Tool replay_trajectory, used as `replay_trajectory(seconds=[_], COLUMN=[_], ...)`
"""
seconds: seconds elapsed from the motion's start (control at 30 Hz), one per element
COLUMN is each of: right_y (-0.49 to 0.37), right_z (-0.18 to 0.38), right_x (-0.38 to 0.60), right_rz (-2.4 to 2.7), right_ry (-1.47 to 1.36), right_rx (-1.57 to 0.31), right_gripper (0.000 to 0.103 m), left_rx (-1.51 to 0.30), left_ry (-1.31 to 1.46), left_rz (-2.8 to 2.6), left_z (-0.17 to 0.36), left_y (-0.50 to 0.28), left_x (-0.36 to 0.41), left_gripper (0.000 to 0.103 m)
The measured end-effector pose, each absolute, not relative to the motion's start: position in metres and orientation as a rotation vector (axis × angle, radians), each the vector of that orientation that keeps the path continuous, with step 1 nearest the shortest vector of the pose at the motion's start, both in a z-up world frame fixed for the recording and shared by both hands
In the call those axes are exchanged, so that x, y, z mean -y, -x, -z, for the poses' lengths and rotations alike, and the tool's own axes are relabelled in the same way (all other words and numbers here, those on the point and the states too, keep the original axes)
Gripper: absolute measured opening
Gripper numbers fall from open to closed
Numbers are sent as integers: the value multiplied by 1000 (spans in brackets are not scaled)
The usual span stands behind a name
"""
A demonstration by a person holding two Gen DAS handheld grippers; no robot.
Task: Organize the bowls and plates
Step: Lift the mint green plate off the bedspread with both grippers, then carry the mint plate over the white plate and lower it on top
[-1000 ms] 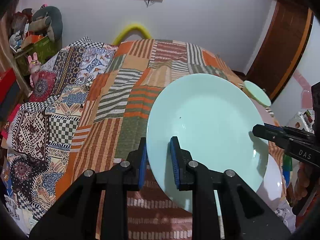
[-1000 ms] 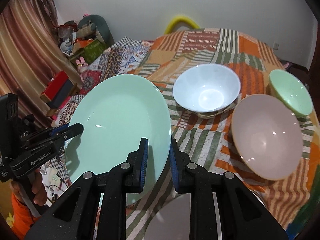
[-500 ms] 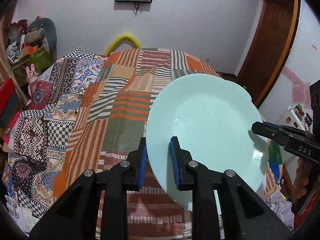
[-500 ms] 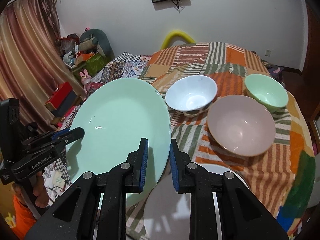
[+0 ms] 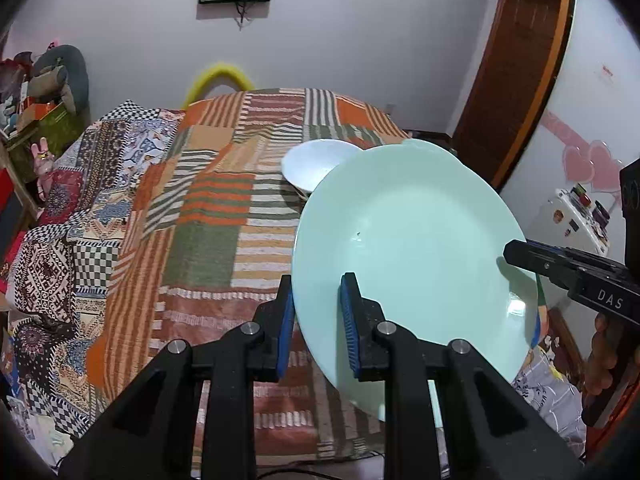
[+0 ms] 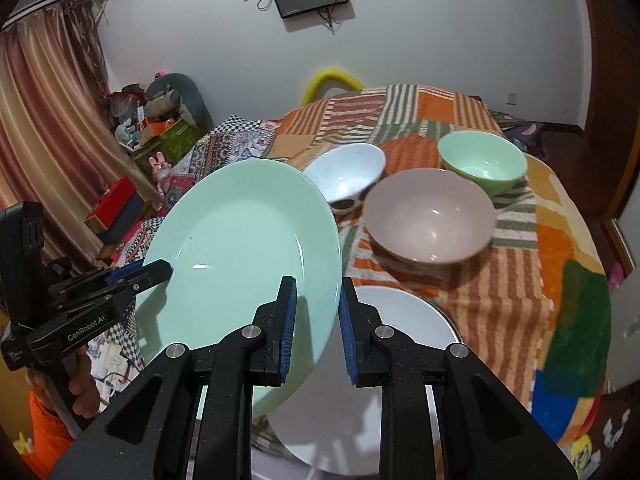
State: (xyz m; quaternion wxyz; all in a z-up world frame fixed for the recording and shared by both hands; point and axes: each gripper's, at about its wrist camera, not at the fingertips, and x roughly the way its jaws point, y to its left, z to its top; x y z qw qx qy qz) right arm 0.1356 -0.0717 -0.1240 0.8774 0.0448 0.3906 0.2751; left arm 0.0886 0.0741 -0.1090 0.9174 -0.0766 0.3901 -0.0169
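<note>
A mint green plate (image 5: pixel 412 256) (image 6: pixel 244 256) is held in the air between both grippers, tilted. My left gripper (image 5: pixel 316 320) is shut on its left rim; it also shows in the right wrist view (image 6: pixel 140 276). My right gripper (image 6: pixel 316 320) is shut on the opposite rim; it also shows in the left wrist view (image 5: pixel 520 256). On the bed lie a white plate (image 6: pixel 400 360) right below, a pink bowl (image 6: pixel 430 220), a green bowl (image 6: pixel 482 162) and a white bowl (image 6: pixel 346 178) (image 5: pixel 316 164).
The patchwork blanket (image 5: pixel 224 224) covers the bed. Toys and boxes (image 6: pixel 160 120) stand by the curtain at the left. A wooden door (image 5: pixel 516 68) and a small white appliance (image 5: pixel 572 220) are at the right.
Both grippers have lifted the green plate higher and pulled it back towards the bed's near edge. The bowls now look farther away and the white plate has come into sight below.
</note>
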Motion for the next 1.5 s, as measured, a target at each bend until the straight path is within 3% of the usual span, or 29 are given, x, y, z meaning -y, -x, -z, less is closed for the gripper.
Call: replay_trajectory(seconds=[1.5], right_y=[-120], right_z=[200], right_x=[141], right_rz=[-432], right_ry=[-223], right_rx=[-1019], right_gripper=[21], left_rx=[-1076], left_ry=[127], left_rz=[138], left_z=[201], left_y=[-130], left_x=[-1], left_gripper=[22])
